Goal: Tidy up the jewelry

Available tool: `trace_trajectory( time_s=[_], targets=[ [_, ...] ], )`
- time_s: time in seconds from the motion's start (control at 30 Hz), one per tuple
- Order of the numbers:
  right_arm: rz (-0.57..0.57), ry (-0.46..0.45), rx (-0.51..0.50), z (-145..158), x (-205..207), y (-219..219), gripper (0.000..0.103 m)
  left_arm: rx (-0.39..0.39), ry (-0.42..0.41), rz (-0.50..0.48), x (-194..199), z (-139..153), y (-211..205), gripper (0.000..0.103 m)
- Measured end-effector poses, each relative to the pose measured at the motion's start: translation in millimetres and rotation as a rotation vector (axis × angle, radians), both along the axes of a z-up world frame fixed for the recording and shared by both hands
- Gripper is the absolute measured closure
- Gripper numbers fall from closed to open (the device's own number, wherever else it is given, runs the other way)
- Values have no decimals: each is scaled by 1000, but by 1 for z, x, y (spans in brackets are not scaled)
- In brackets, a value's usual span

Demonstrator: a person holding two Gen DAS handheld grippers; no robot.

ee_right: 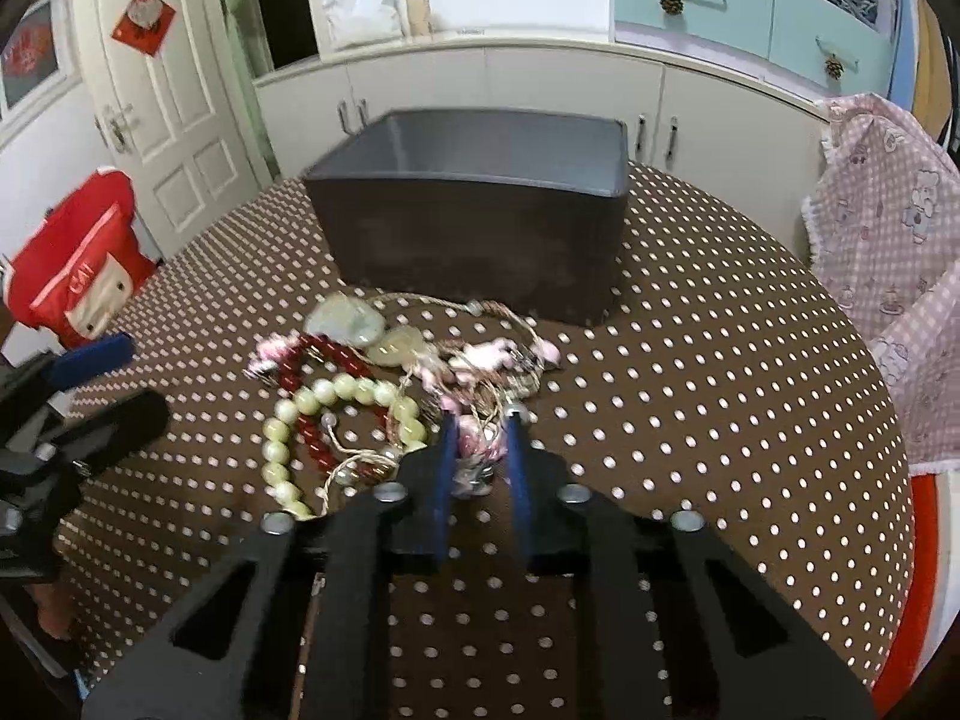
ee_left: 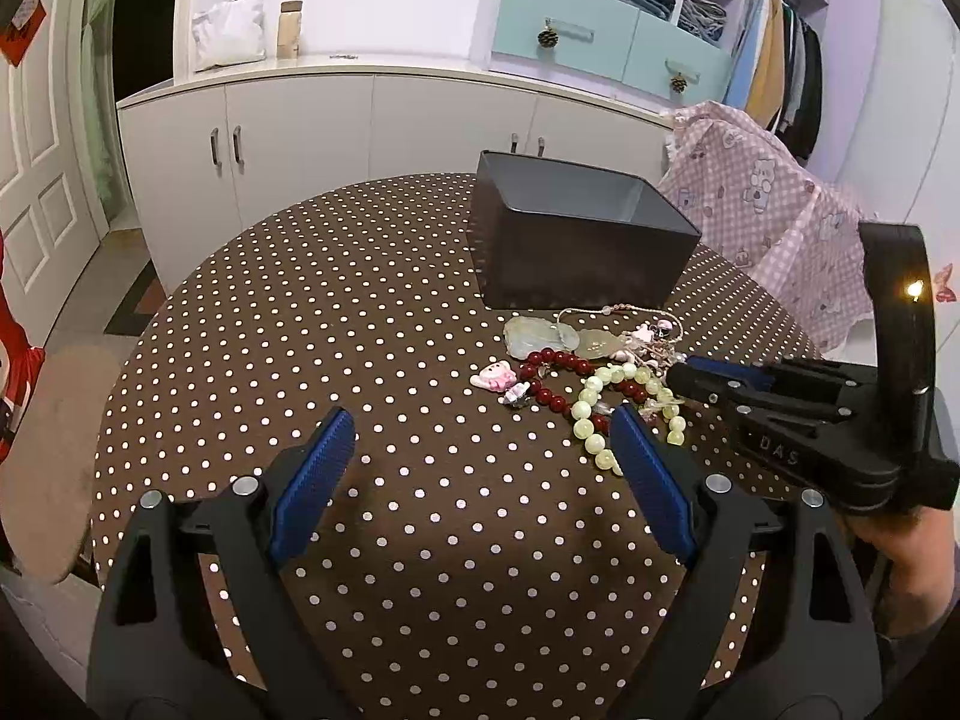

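Note:
A heap of jewelry lies on the polka-dot table point(ee_left: 372, 312) in front of a dark open box point(ee_left: 576, 240): a red bead bracelet point(ee_left: 561, 363), a pale green bead bracelet point(ee_left: 591, 420), jade pendants point(ee_left: 540, 336) and a pink charm point(ee_left: 493, 375). My left gripper point(ee_left: 483, 438) is open and empty, just short of the heap. My right gripper point(ee_right: 483, 441) is closed on a pink charm piece point(ee_right: 477, 450) at the near edge of the heap point(ee_right: 372, 384), with cords trailing from it. The box also shows in the right wrist view point(ee_right: 480, 240).
A chair draped in pink checked cloth point(ee_left: 762, 222) stands at the table's right. White cabinets point(ee_left: 372, 126) run behind the table. A red bag point(ee_right: 78, 276) hangs on a chair at the left, near a white door point(ee_right: 168, 108).

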State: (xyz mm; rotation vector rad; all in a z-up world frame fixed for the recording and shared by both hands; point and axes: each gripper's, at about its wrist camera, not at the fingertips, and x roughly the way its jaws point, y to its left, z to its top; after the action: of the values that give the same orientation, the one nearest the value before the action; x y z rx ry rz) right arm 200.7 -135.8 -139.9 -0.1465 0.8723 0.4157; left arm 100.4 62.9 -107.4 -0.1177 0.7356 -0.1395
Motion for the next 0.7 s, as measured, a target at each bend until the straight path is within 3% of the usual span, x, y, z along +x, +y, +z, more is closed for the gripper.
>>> trace_trajectory(
  time_s=[0.13,0.37,0.57,0.7],
  targets=[
    [-11,-14,17,3,-5,-10,102,-2,2,-4,1,-1,1,17],
    [-46,-57,52,15,-15,-37,103,5,7,-22,1,-3,-7,17],
    [-85,-135,128,45,-32,-64,103,22,8,-37,0,-2,-16,17],
    [-110,-115,132,44,-33,-79,102,26,10,-51,-1,-2,-24,17]
  ],
)
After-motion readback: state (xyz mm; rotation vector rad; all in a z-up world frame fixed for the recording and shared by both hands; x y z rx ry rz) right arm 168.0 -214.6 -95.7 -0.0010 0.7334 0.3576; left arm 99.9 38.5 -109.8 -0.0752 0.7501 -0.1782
